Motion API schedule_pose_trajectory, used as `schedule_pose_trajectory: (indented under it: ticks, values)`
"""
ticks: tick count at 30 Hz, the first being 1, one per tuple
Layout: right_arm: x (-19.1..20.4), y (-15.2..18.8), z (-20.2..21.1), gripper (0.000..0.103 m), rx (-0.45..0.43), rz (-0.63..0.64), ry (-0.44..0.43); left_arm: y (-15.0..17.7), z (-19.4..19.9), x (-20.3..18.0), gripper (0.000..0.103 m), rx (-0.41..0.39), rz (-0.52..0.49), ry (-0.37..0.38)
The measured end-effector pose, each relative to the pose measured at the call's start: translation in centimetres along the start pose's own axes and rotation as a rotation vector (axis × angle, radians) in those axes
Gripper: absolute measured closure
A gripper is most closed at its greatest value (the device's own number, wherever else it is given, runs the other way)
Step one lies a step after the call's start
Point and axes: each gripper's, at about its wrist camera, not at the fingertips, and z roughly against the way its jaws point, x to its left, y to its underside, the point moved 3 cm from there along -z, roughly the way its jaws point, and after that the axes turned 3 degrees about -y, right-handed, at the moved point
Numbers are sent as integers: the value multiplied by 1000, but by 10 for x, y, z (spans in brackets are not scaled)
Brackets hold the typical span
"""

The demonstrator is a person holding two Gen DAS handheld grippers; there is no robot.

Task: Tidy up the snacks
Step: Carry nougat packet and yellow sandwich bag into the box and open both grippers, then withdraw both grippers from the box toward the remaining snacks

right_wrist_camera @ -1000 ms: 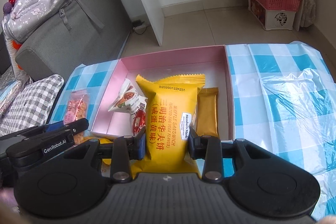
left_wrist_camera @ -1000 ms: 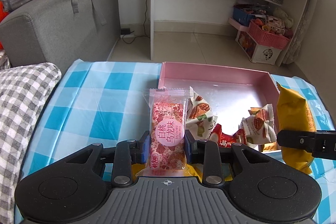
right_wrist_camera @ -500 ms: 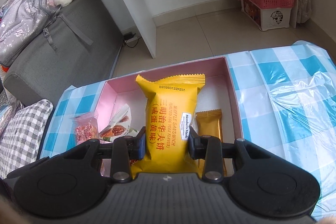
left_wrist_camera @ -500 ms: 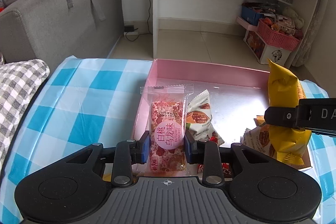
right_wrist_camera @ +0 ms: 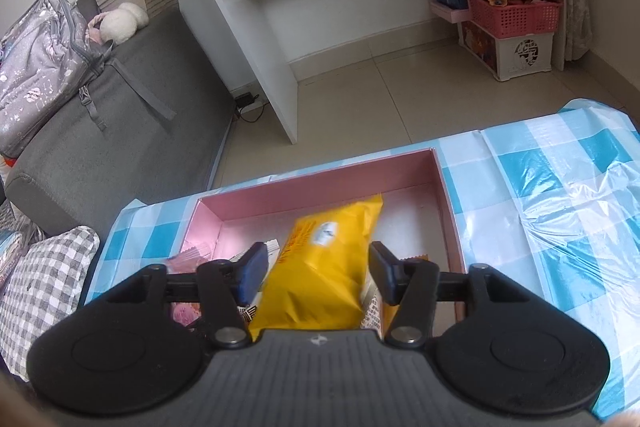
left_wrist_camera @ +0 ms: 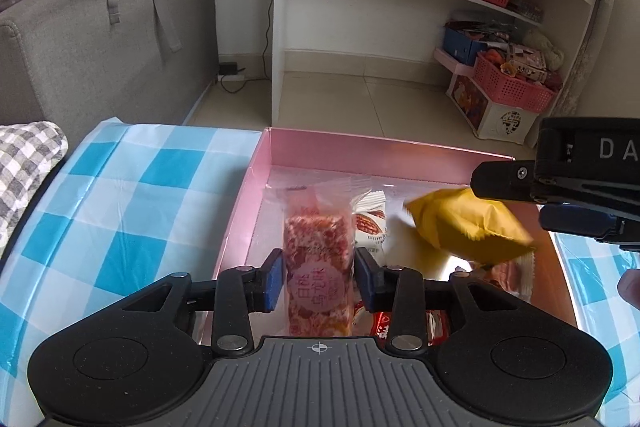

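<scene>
A: L gripper (left_wrist_camera: 319, 277) – fingers opening, pads just off pink bar (left_wrist_camera: 318, 269). Bar between them, long axis along fingers, over box (left_wrist_camera: 384, 153) left side.

B: R gripper (right_wrist_camera: 318, 277)?

A: Opening too, wider. Yellow pack (right_wrist_camera: 320, 275) loose between fingers, tilted, dropping into box mid. Not gripped.

B: Room?

A: Far half of box bare; near end crowded w/ nut packs (left_wrist_camera: 370, 227). Left wall just beside bar – mind that edge. Table (left_wrist_camera: 132, 195) left clear for pullback, prob.
</scene>
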Motion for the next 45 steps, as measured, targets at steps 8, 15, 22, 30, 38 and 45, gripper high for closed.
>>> schedule_pose_trajectory:
  ticks: [8,15,22,30,38,45]
  values:
    - [2,0,9,32,11,47,22,1,13,-1,27,-19,-49,-7]
    - [-2,7,20,25,39,87,57,11,27,-2,19,-5,-117,-6]
    - [-5,20,32,18,77,136,94,22,44,1,16,25,-140,11]
    - [-8,37,49,12,104,225,120,37,64,9,13,63,-136,82]
    - [-20,52,67,8,114,280,128,57,85,13,11,65,-180,117]
    - [-29,63,79,6,117,312,131,71,95,20,9,74,-192,135]
